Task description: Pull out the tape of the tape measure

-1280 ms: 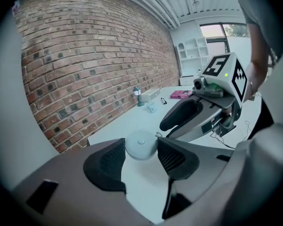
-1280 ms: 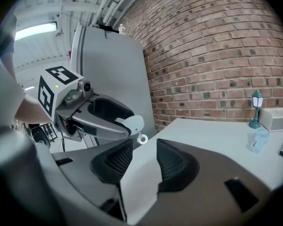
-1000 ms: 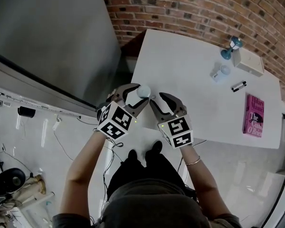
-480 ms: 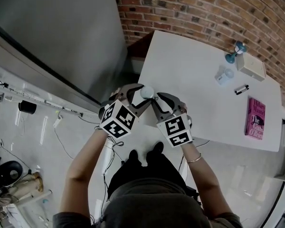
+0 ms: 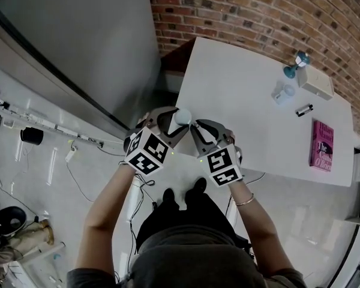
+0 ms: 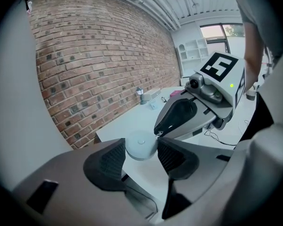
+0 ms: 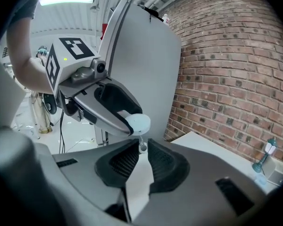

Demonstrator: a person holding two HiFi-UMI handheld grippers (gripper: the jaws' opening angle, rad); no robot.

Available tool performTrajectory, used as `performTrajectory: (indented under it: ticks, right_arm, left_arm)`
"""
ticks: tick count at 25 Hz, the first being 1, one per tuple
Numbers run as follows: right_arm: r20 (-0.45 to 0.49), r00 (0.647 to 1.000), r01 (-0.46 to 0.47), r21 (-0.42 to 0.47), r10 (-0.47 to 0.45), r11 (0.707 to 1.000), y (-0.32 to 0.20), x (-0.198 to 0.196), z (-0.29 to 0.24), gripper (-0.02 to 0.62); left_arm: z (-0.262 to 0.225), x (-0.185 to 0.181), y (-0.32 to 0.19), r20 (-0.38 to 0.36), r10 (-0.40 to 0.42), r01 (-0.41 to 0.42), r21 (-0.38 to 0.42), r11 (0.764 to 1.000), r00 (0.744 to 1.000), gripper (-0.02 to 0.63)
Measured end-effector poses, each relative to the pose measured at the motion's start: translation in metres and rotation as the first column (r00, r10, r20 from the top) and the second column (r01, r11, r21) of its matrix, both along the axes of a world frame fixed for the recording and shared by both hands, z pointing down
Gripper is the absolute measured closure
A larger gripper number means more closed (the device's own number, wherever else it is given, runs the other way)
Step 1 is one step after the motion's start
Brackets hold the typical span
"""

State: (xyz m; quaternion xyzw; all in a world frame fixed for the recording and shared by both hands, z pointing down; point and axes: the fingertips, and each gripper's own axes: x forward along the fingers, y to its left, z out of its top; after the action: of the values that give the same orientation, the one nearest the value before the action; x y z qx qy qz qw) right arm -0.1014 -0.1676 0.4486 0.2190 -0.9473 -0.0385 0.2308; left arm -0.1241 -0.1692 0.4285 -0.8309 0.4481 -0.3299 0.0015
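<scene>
A round pale tape measure (image 5: 182, 116) hangs in the air over the floor, just off the white table's near left corner. My left gripper (image 5: 177, 120) is shut on its case (image 6: 140, 145), one pad pressing each side. My right gripper (image 5: 195, 126) faces it from the right. Its jaws have just been closing, and the tape's small end tab (image 7: 142, 147) stands between the pad tips, with a thin gap still showing on each side. In the right gripper view the case (image 7: 138, 123) sits just above that tab.
The white table (image 5: 240, 89) stands against a brick wall (image 5: 258, 11). At its far right are a pink book (image 5: 321, 146), a black marker (image 5: 302, 110), a small clear cup (image 5: 281, 93), a teal hourglass (image 5: 294, 65) and a white box (image 5: 315, 81). A grey panel (image 5: 78, 41) rises at the left. Cables lie on the floor.
The right gripper's jaws have narrowed around the tape's tab and the gripper has rolled a little. Both hands have drifted slightly together, with the left grip unchanged.
</scene>
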Motion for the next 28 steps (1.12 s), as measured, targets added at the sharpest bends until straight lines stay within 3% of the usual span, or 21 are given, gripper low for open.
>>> performTrajectory:
  ticks: [12,17,24,28]
  right_arm:
    - [-0.084,0.996,-0.012,0.016,0.013,1.000,0.011,0.006,0.008,0.534]
    - [-0.154,0.986,-0.070,0.003,0.070,0.998,0.004,0.033,0.025,0.535]
    - [-0.176,0.982,-0.072,0.006,0.072,0.997,0.008,0.051,0.029,0.535]
    - [-0.232,0.965,-0.129,-0.006,0.124,0.992,0.003,0.080,0.041,0.535]
  left_arm:
    - [0.009,-0.003,0.009,-0.043,0.001,-0.001,0.000,1.000,0.999,0.382]
    - [0.009,-0.019,0.008,-0.072,-0.051,0.051,0.005,0.999,0.996,0.382]
    - [0.019,-0.017,0.015,-0.097,-0.057,0.056,-0.021,0.998,0.994,0.382]
    - [0.023,-0.024,0.013,-0.099,-0.088,0.085,-0.029,0.996,0.991,0.382]
